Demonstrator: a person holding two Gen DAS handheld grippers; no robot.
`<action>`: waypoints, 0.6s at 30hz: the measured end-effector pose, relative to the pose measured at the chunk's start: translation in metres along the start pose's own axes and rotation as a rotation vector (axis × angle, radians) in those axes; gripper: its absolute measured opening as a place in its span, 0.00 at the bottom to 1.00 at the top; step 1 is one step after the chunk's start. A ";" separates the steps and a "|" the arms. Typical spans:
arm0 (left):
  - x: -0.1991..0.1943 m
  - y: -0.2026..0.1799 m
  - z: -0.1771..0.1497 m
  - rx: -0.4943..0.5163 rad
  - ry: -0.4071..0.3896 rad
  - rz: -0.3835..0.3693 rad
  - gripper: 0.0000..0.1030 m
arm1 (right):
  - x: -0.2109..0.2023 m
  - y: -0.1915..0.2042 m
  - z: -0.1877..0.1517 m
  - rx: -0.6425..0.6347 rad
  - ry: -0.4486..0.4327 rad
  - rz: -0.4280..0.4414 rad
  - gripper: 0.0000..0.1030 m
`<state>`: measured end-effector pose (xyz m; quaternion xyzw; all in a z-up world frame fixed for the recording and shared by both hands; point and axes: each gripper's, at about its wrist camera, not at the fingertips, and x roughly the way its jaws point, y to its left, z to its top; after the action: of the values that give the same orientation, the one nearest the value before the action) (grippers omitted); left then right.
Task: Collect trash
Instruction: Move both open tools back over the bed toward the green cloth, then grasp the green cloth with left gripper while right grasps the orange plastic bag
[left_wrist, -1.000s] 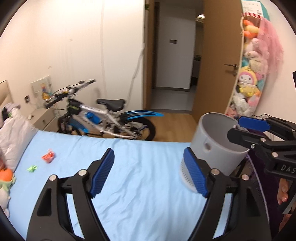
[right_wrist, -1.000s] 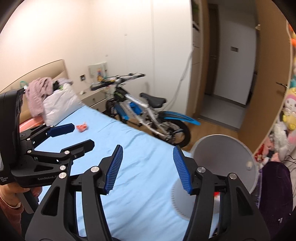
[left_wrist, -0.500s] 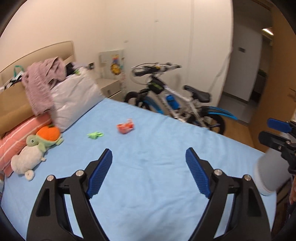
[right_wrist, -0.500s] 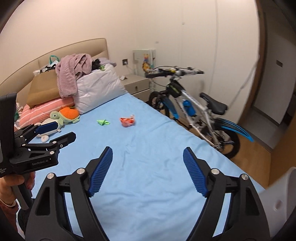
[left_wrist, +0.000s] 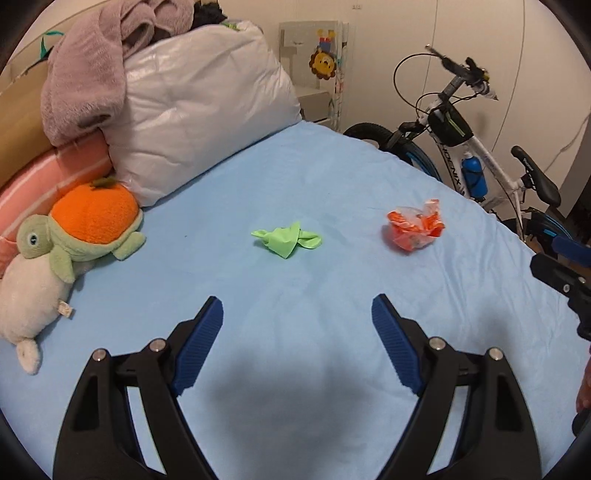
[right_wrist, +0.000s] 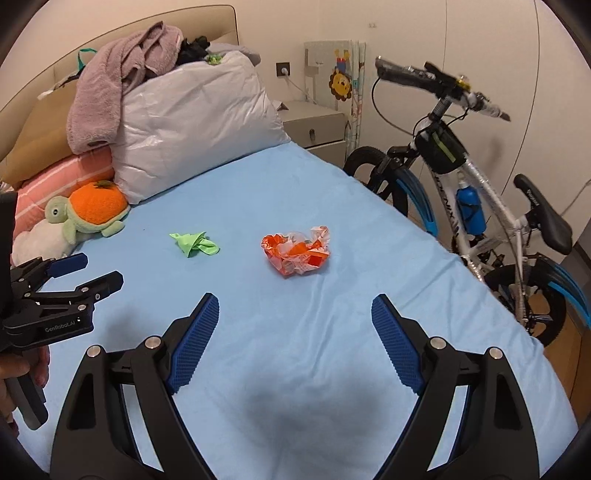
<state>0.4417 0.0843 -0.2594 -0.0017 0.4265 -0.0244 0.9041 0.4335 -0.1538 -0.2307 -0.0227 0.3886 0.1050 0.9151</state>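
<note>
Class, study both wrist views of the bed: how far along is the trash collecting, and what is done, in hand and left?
Done: nothing visible. The green scrap and the orange wrapper lie untouched on the blue sheet.
In hand: nothing. The left claw and right claw are open and empty, short of both pieces.
Left: picking up both; no bin shows.

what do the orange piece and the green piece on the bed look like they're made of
Orange trash: probably thin plastic film, like a snack wrapper; it is crumpled into sharp folds, glossy, partly see-through with white print.
Green trash: looks matte and soft, with limp rounded folds and no shine; possibly tissue, cloth or thin rubber, hard to tell.
</note>
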 end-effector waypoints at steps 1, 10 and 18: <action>0.014 0.004 0.005 -0.008 0.008 -0.002 0.80 | 0.018 0.000 0.002 0.010 0.011 0.004 0.79; 0.110 0.010 0.044 0.014 0.044 0.007 0.80 | 0.129 -0.004 0.030 0.075 0.078 0.000 0.79; 0.156 0.017 0.055 0.049 0.065 0.041 0.63 | 0.176 0.000 0.042 0.087 0.124 -0.012 0.80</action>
<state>0.5836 0.0928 -0.3448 0.0301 0.4550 -0.0166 0.8898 0.5817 -0.1176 -0.3273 0.0082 0.4486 0.0808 0.8900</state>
